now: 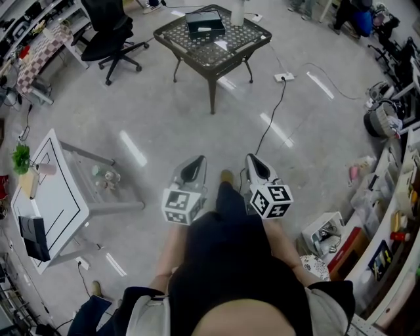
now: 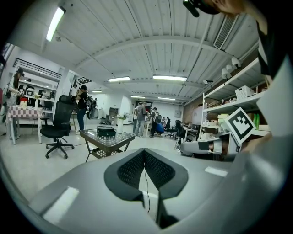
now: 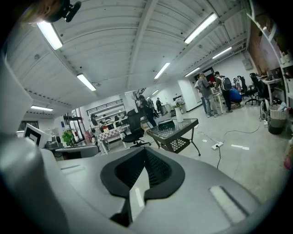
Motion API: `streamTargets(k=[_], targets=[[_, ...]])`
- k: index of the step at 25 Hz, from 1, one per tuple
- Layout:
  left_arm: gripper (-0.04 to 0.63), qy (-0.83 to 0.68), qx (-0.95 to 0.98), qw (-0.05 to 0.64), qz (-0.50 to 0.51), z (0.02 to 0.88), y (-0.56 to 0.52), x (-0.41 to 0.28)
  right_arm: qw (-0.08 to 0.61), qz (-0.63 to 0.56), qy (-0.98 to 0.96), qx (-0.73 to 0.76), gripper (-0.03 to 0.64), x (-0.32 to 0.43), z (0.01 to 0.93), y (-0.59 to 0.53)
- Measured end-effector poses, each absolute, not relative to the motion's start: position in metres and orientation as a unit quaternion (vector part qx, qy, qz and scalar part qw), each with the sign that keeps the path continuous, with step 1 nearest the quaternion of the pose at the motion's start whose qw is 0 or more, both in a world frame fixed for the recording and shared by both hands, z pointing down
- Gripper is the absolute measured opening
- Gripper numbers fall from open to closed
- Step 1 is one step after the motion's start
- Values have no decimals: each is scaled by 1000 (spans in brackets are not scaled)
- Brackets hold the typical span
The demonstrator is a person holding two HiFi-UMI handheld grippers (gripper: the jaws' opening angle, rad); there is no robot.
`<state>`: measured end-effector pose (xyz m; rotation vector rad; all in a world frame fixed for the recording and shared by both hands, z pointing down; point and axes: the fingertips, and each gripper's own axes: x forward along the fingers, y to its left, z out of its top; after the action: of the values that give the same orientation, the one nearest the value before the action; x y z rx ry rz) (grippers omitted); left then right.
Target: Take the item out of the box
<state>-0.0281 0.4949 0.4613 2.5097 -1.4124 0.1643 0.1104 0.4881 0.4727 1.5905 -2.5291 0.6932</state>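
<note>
As we stand well back on the open floor, the left gripper point(image 1: 195, 164) and the right gripper point(image 1: 253, 161) are held out side by side in front of the person's point(image 1: 230, 262) dark-clothed body, both aimed at the far end of the room and a touch downward. In the left gripper view, the left gripper's point(image 2: 145, 153) black pads meet at their tips, so it's closed with nothing in it. It's the same story in the right gripper view: the right gripper point(image 3: 144, 153) has its jaws drawn together and nothing caught between them. Now, the box point(image 1: 205, 23): it's black and flat, sitting on top of the dark mesh table point(image 1: 213, 52) at the far centre, well apart from both grippers. Its long axis runs roughly left to right across the tabletop, with one long side facing us. What lies inside it we cannot make out from here. Just to its right on the same table stands a white cylinder point(image 1: 237, 12). Both gripper views catch the box point(image 2: 105, 130) point(image 3: 166, 124) straight ahead in the distance. To the far left there's a black office chair point(image 1: 108, 33), to the near left a white table point(image 1: 49, 177), and a black cable point(image 1: 272, 125) trails across the floor from the mesh table towards us.
</note>
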Motion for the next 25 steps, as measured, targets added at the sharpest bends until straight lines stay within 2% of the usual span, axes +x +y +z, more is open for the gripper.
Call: streamTargets(k=[25], targets=[[9, -504, 850, 141, 56, 470, 379, -27, 65, 231, -842, 483, 0, 103, 481, 370]])
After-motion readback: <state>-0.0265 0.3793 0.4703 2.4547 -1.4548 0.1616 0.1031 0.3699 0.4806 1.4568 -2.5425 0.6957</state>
